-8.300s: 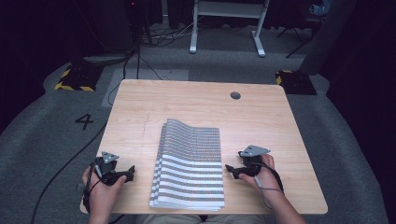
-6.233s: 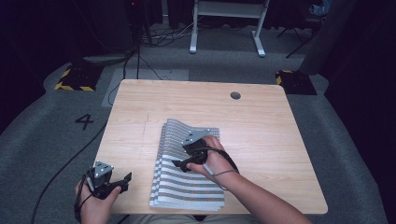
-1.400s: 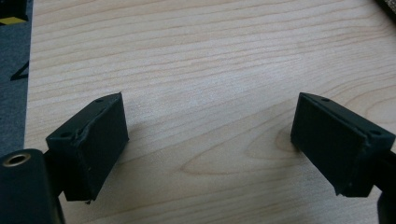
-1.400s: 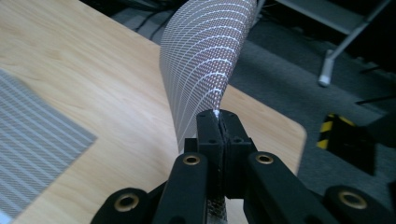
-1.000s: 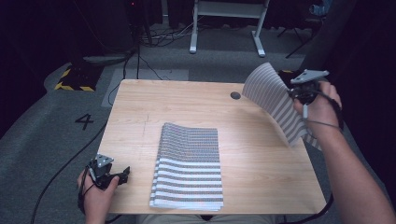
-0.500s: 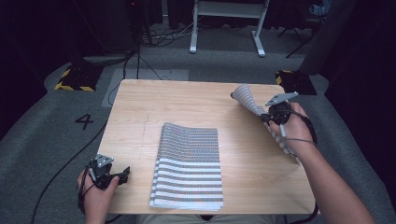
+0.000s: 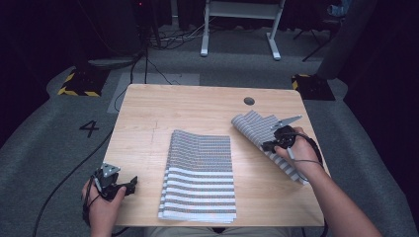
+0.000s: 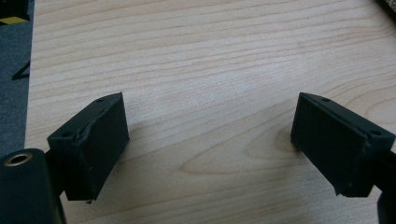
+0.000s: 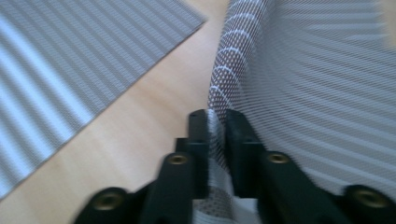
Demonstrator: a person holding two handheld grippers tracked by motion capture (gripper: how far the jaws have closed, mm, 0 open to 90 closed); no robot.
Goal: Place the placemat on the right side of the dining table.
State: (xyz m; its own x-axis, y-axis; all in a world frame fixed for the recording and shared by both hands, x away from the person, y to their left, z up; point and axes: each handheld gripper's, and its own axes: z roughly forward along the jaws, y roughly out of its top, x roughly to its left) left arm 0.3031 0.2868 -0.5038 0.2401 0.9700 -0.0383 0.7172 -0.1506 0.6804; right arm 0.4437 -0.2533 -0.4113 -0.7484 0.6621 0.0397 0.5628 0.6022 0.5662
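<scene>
Two black jaws of the right gripper (image 9: 217, 122) pinch a grey-and-white striped mesh mat (image 7: 257, 129) curling over the light wooden table (image 7: 197, 111), while the left gripper (image 7: 129, 184) rests wide apart at the table's near-left edge, beside the flat striped mat stack (image 7: 200, 173).

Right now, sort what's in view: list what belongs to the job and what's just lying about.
In the job:
- striped mat, clamped in the right gripper
- stack of striped mats
- wooden table

Lying about:
- left gripper, open, idle at the table's corner
- white stand
- floor cables
</scene>
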